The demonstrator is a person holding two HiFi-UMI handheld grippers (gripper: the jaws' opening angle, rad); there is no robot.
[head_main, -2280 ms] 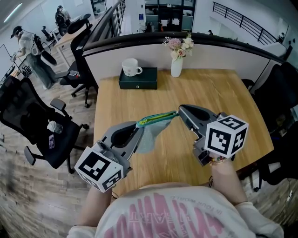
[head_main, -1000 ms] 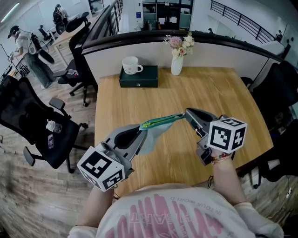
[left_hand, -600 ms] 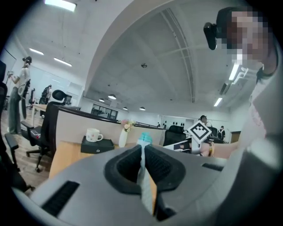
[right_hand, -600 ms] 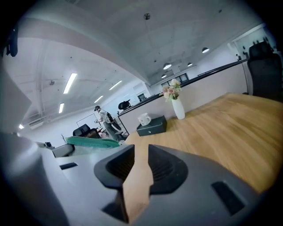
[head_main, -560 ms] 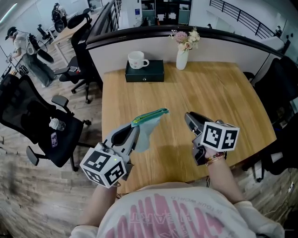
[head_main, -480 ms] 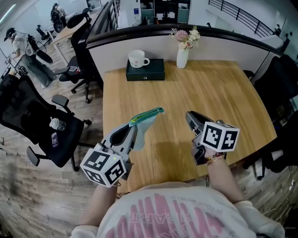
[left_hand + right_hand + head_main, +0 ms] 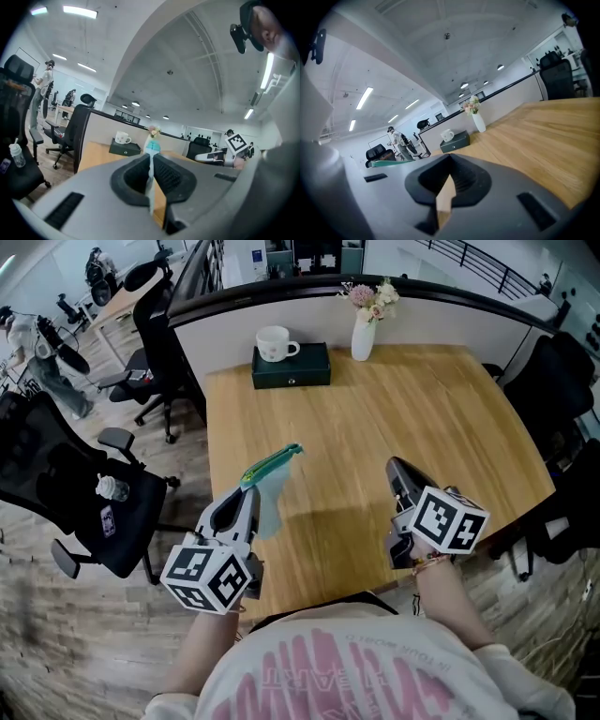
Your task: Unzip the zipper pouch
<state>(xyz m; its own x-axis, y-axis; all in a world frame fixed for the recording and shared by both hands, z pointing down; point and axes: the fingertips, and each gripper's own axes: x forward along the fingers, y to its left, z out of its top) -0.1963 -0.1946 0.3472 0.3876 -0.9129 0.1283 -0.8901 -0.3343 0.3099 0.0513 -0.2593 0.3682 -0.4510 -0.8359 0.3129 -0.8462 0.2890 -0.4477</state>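
Observation:
A pale blue zipper pouch (image 7: 269, 493) with a green zipper edge (image 7: 272, 464) hangs over the wooden table (image 7: 403, 399) near its left edge. My left gripper (image 7: 251, 497) is shut on the pouch's lower end; in the left gripper view the fabric (image 7: 151, 154) is pinched between the closed jaws of that gripper (image 7: 151, 162). My right gripper (image 7: 395, 466) stands well to the right of the pouch, apart from it. Its jaws have just been closing and are shut with nothing between them (image 7: 449, 160). The pouch's green edge (image 7: 390, 158) shows far left in the right gripper view.
At the table's far side a white mug (image 7: 274, 341) stands on a dark green box (image 7: 292, 369), beside a white vase of flowers (image 7: 363, 332). A black office chair (image 7: 80, 488) with a small bottle stands left of the table. Behind the table runs a partition wall.
The right gripper has let go of the pouch's zipper end and drawn back to the right. The left gripper has carried the pouch leftward and lower.

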